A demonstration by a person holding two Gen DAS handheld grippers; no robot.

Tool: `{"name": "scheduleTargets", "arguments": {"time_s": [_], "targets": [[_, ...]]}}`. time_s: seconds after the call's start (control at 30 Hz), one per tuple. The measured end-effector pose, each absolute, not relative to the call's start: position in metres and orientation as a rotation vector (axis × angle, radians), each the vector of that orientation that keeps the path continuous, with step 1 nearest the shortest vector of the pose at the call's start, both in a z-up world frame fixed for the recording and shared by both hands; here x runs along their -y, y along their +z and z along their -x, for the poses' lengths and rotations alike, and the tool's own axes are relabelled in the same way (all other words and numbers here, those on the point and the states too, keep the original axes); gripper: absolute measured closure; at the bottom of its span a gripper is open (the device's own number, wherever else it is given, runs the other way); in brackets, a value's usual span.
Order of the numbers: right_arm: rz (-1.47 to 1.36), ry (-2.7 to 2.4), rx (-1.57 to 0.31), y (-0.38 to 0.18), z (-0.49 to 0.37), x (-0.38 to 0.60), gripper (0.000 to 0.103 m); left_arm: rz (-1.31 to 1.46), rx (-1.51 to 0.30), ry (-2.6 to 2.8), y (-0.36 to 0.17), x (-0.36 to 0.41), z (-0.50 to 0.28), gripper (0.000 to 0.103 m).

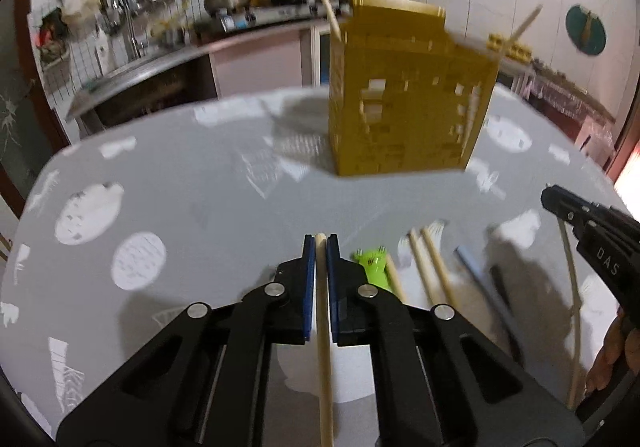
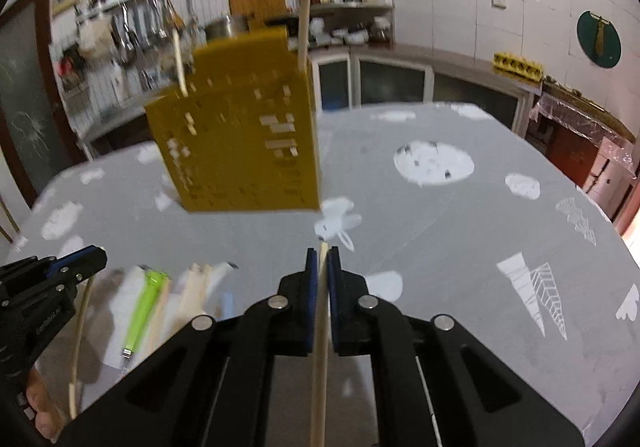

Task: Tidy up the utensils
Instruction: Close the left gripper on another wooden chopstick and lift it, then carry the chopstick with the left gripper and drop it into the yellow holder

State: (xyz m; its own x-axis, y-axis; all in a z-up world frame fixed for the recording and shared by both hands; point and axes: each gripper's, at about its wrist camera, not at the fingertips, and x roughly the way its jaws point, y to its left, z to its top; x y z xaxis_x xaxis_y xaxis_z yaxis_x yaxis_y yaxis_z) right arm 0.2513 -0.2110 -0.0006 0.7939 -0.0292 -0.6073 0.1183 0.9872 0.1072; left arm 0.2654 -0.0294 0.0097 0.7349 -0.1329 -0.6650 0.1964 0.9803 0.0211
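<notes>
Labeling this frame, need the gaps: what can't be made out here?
- Left wrist view: the chopstick clamped in the left gripper runs off the bottom edge; its length is unknown.
- Right wrist view: the same goes for the right gripper and its chopstick.
- Both views: the yellow holder is blurred; its contents are unclear.
- Loose utensils: smeared.

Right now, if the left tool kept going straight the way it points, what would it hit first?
Probably the yellow utensil holder. The left tool, shut on a chopstick, aims across bare tablecloth toward its lower front; depth is unclear, so it might meet the cloth just short.
</notes>
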Motion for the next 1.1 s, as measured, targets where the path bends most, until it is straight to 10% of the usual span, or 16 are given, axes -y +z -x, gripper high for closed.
{"name": "scheduleTargets", "arguments": {"time_s": [1.1], "targets": [[-0.099, -0.014, -0.242, 0.074, -0.139, 0.202, 0.097, 0.015, -0.348, -0.130, 0.084, -0.006, -0.157, 0.098]]}}
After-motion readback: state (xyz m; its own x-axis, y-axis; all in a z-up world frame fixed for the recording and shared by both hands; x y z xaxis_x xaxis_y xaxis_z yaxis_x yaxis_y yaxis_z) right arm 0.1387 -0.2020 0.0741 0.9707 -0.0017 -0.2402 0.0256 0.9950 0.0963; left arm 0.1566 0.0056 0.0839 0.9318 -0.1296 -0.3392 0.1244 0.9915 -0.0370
